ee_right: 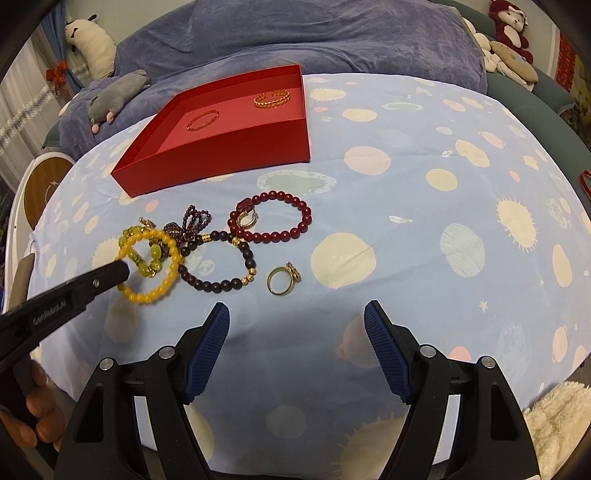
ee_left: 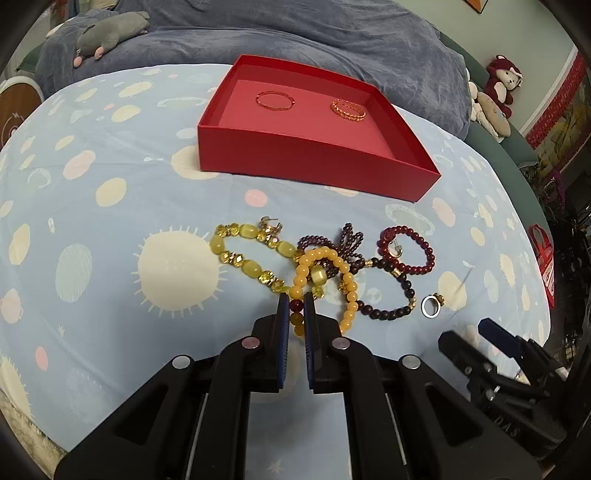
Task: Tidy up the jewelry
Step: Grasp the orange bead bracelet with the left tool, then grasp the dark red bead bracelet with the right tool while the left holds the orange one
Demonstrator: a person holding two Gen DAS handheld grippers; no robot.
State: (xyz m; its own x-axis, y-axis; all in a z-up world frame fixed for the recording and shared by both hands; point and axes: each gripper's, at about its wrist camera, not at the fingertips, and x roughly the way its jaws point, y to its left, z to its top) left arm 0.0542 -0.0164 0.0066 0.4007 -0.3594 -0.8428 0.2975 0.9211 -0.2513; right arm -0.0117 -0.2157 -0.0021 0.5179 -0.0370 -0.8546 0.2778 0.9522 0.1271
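Note:
A red box (ee_left: 295,157) (ee_right: 221,147) sits on the spotted sheet and holds two thin gold bangles (ee_left: 276,100) (ee_left: 348,109). In front lies a pile of bead bracelets. My left gripper (ee_left: 296,301) is shut on the orange-yellow bead bracelet (ee_left: 343,266) (ee_right: 168,284) at its near side; the bracelet rests on the sheet. My right gripper (ee_right: 296,314) is open and empty, just short of a gold ring (ee_right: 282,280) (ee_left: 432,304). A dark bead bracelet (ee_right: 221,284), a red bead bracelet (ee_right: 280,230), a purple one (ee_right: 194,218) and a yellow-green one (ee_left: 247,254) lie around.
The left gripper's arm (ee_right: 62,299) reaches in from the left in the right wrist view. A blue blanket (ee_left: 295,37) and plush toys (ee_left: 110,31) (ee_right: 511,24) lie behind the box. A small earring (ee_left: 271,223) lies by the yellow-green bracelet.

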